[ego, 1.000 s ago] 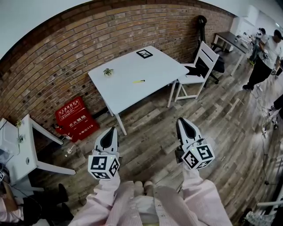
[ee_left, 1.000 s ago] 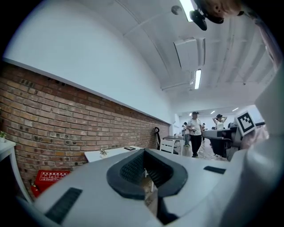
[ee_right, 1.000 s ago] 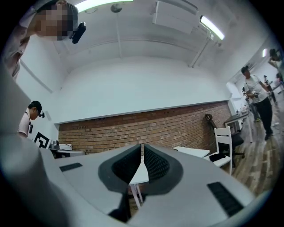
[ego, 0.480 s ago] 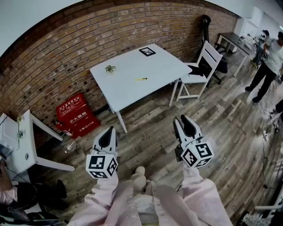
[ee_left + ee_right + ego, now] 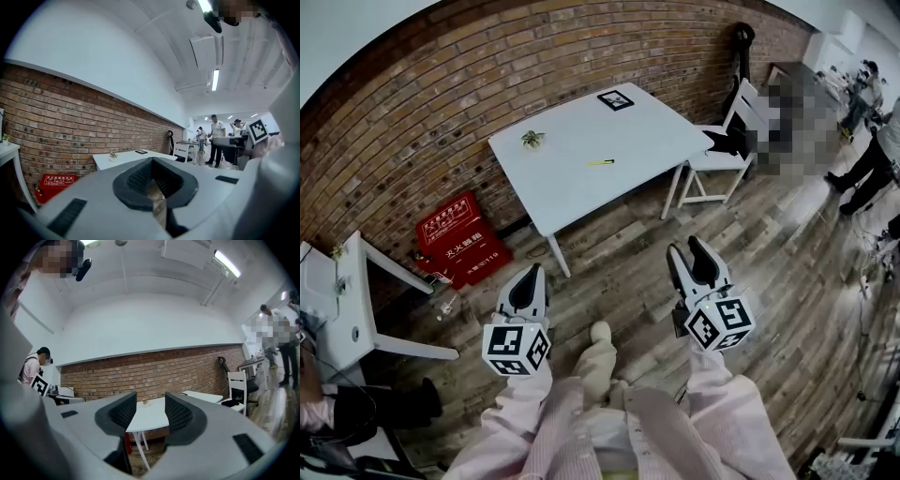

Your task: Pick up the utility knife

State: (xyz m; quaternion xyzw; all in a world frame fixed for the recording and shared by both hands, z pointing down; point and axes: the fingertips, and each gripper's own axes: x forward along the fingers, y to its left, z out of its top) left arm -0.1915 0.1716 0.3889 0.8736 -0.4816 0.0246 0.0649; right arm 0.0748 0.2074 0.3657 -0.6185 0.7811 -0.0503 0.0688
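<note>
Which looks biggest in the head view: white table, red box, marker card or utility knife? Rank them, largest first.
1. white table
2. red box
3. marker card
4. utility knife, a thin yellow sliver

This ranks apparent size only.

The red box [image 5: 461,239] on the floor [image 5: 619,272] against the brick wall [image 5: 441,122] carries white Chinese characters, too small to read surely.

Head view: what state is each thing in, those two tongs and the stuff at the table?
Left tongs: shut, empty.
Right tongs: opening, nothing between them.
Knife: lying on the table, untouched.
Chair: upright, beside the table.
</note>
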